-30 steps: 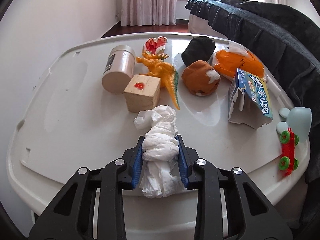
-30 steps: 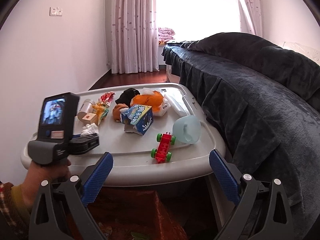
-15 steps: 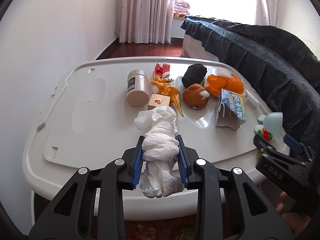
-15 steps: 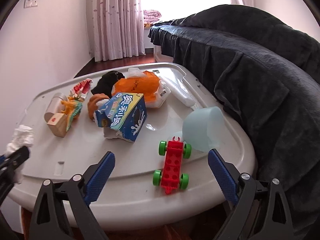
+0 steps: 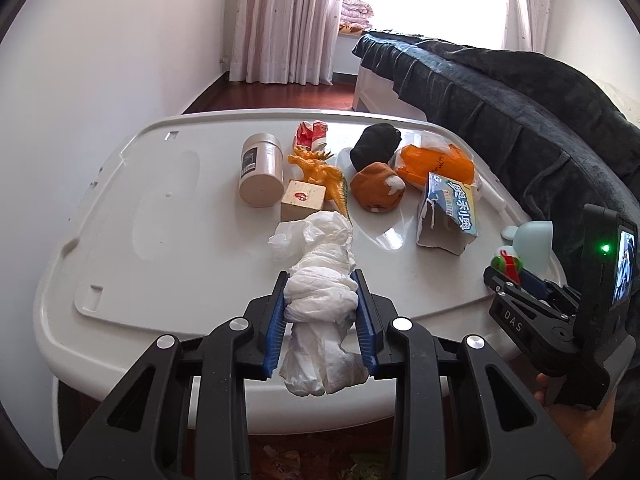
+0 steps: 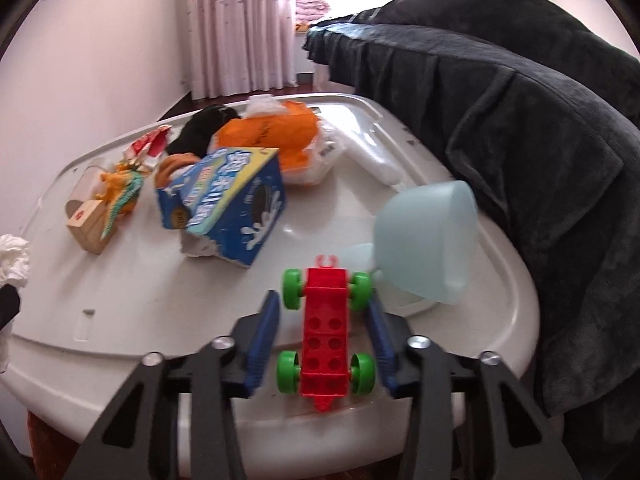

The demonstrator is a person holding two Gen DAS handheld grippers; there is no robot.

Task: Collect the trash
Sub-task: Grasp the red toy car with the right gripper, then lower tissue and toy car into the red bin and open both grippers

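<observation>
While the tissue wad (image 5: 320, 300) is kept clamped between the left gripper (image 5: 322, 312) jaws above the lid (image 5: 160, 208), the right gripper (image 6: 326, 336) jaws have just been closing around the toy car (image 6: 326, 340); contact with its wheels cannot be told. A toy, not trash, is judged bracketed; the torn carton (image 6: 224, 204) lies beyond the jaws, uncollected.

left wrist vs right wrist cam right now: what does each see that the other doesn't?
Left wrist only: the left gripper shut on the crumpled white tissue wad, the whole beige cylindrical jar, the hand carrying the other gripper.

Right wrist only: the right gripper, jaws just closing around the red toy car with green wheels; pad contact is unclear.

Both: the white plastic lid, the torn blue carton, the pale blue cup, the dark blanket.
</observation>
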